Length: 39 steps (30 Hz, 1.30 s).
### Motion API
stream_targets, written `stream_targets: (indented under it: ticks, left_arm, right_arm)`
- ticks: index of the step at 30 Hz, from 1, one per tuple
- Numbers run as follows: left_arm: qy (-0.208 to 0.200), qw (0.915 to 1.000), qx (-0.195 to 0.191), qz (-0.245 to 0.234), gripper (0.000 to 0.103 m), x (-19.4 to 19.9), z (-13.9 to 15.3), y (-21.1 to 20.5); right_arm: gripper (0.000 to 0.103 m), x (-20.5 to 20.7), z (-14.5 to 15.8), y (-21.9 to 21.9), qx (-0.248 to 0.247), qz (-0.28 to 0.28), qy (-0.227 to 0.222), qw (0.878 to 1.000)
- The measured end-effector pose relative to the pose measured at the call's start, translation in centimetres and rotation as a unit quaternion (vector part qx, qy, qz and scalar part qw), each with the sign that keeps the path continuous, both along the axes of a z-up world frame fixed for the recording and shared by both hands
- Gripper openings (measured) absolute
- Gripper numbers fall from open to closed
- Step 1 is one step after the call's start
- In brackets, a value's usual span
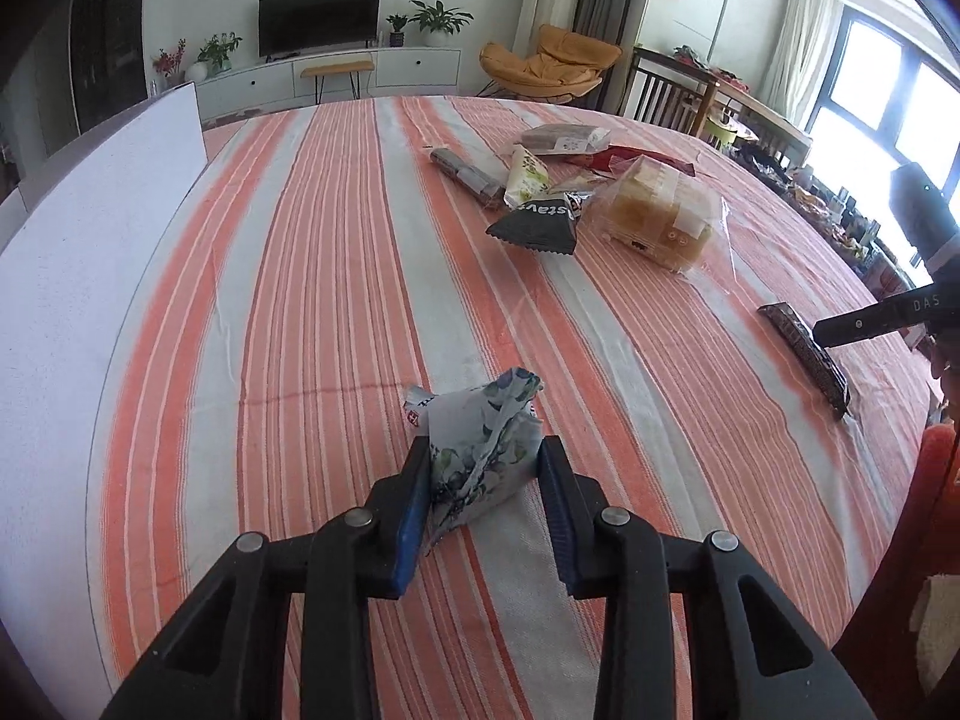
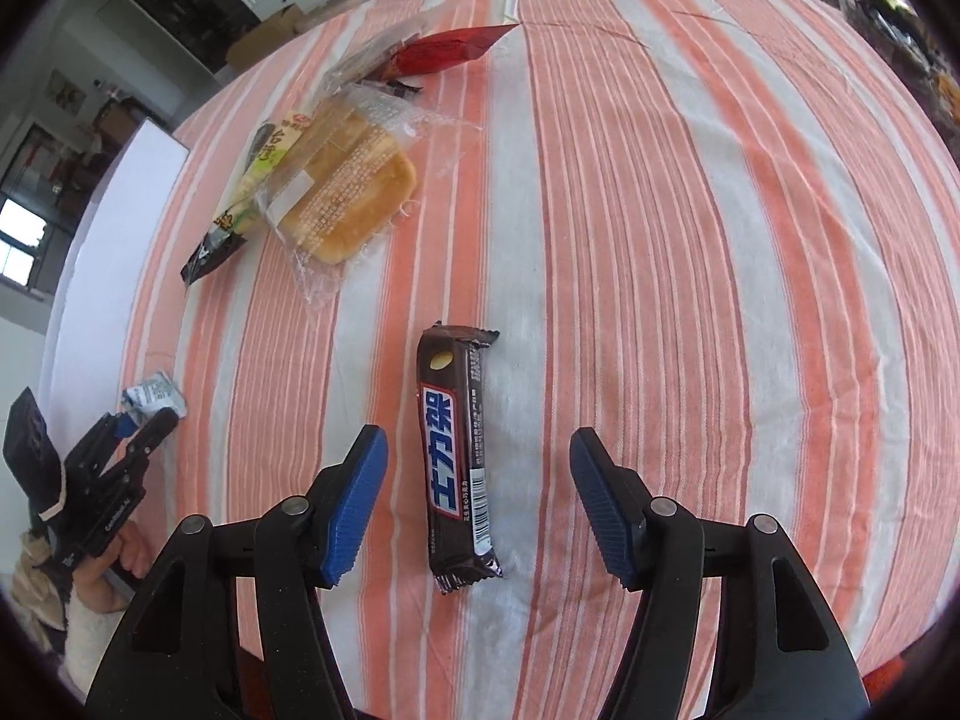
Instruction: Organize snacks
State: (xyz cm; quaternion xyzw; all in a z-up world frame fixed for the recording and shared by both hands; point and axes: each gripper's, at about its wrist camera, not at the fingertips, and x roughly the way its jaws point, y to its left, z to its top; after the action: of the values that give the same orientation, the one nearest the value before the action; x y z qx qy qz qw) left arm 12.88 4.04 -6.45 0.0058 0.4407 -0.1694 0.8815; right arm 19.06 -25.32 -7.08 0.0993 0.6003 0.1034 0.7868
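While the rest of the snacks lie heaped at the far side of the counter (image 1: 336, 276), the left hand-held gripper (image 1: 486, 480) is clenched on a small pale packet with a leafy print (image 1: 480, 444), its blue pads pressing the crumpled wrapper from both sides. The packet's lower edge looks to rest on or just above the striped cloth, well apart from the heap, which suggests it is being sorted out on its own. The left tool points low and forward across the cloth, angled down toward the surface.

The right hand-held gripper (image 2: 477, 480) is released, its jaws spread wide, with a brown chocolate bar (image 2: 459, 462) lying flat between them and touching neither pad. The bar lies lengthwise along the fingers, so closing on it would pinch its long sides; that appears to be why the tool is lined up over it this way. It hangs tilted down at the cloth, near the counter's close edge.

Farther off, a clear-wrapped bread pack (image 2: 345, 192) lies against a dark triangular packet (image 1: 534, 225) and a red wrapper (image 2: 447, 51), all unsorted by the look of it.
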Motion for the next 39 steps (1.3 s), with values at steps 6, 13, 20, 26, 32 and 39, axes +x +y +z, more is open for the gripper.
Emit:
stream_targets:
  ticks: [6, 13, 20, 26, 32, 39]
  left_arm:
    - [-0.003, 1.0000, -0.004, 0.007, 0.034, -0.5, 0.0, 0.7]
    - [-0.018, 0.9996, -0.017, 0.016, 0.034, -0.8, 0.6, 1.3]
    - [-0.026, 0.9978, -0.059, 0.016, 0.033, -1.7, 3.3, 1.5]
    - [-0.041, 0.9928, -0.107, 0.034, 0.033, -3.3, 7.7, 3.9]
    - [-0.077, 0.9865, -0.107, 0.097, 0.033, -5.2, 13.3, 12.2]
    - [-0.107, 0.9679, -0.040, 0.224, 0.033, -5.9, 17.4, 25.2]
  right_arm:
    - [0.031, -0.4, -1.0, 3.8, -0.090, 0.051, -0.005, 0.995]
    - [0.018, -2.1, -0.3, 3.7, -0.056, 0.038, -0.024, 0.997]
    - [0.018, -3.4, 0.3, 3.9, -0.029, 0.040, -0.021, 0.999]
    - [0.018, -4.3, 0.8, 9.6, -0.040, 0.113, -0.021, 0.993]
    - [0.018, -3.6, 6.3, 18.8, 0.039, 0.187, -0.058, 0.980]
    - [0.018, -2.1, 16.3, 32.8, 0.144, 0.268, -0.139, 0.943]
